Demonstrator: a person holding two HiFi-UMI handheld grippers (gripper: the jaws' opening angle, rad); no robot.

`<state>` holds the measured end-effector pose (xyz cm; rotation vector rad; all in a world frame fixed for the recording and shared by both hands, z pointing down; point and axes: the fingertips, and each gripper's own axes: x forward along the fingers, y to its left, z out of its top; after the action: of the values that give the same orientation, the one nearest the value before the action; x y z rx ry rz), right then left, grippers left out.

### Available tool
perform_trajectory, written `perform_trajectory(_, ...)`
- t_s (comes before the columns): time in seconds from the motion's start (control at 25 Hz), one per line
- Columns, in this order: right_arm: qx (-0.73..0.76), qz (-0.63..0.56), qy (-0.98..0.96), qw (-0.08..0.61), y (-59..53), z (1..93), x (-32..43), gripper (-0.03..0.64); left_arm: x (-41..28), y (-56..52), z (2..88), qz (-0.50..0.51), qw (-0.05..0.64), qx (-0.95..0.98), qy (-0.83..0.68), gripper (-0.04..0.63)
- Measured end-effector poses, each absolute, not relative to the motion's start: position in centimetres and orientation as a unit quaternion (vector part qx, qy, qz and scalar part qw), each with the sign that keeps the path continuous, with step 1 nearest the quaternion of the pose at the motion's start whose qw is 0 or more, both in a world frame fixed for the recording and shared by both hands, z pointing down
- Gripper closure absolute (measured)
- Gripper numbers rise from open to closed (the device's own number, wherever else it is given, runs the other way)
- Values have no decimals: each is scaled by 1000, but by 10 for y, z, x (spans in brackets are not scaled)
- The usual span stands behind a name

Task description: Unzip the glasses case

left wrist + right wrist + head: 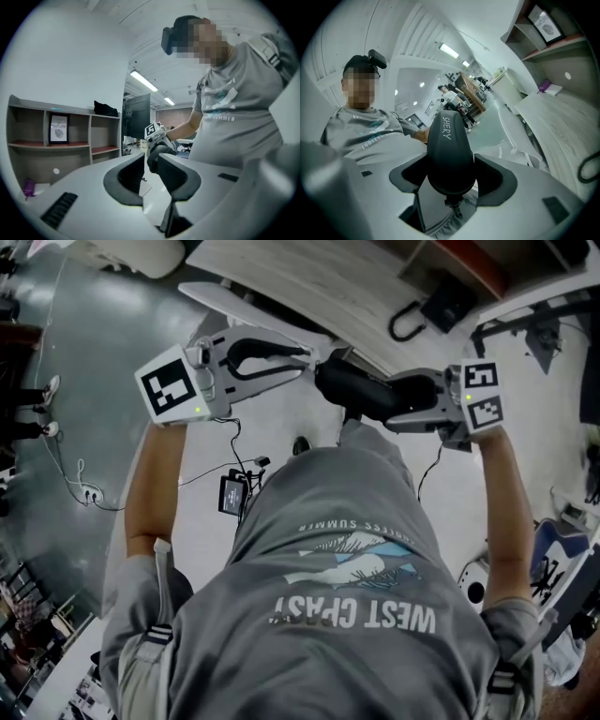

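I count one person (337,634), one left gripper (149,172) and one right gripper (450,183), so two in all, and one glasses case (449,150). By the wall there is one shelf (47,140) with one framed picture (59,129).

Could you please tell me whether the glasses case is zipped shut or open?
Shut, as far as shown: the glasses case in the right gripper is a smooth closed shell, no gap.
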<state>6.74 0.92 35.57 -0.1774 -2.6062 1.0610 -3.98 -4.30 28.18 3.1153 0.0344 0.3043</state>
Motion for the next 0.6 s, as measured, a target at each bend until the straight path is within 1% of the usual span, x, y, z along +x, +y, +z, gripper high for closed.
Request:
perform_trajectory(0.04,-68,371,-912,162,12,354,67,302,-40,-40,280,95,7,995,25,511)
perform_trajectory(0.2,-85,370,-910,167,18,352,66,302,-32,-24,289,126,-5,988,88,436)
perform_trajectory(0.28,-94,370,-908,170,20,352,64,302,-29,-16,292,131,-5,985,116,418)
perform_trajectory(0.52,-115,370,-904,178,30,352,59,302,-26,-3,293,133,5,977,165,421)
perform_trajectory(0.6,-114,374,-903,177,29,354,60,302,-26,-4,294,132,5,977,164,448)
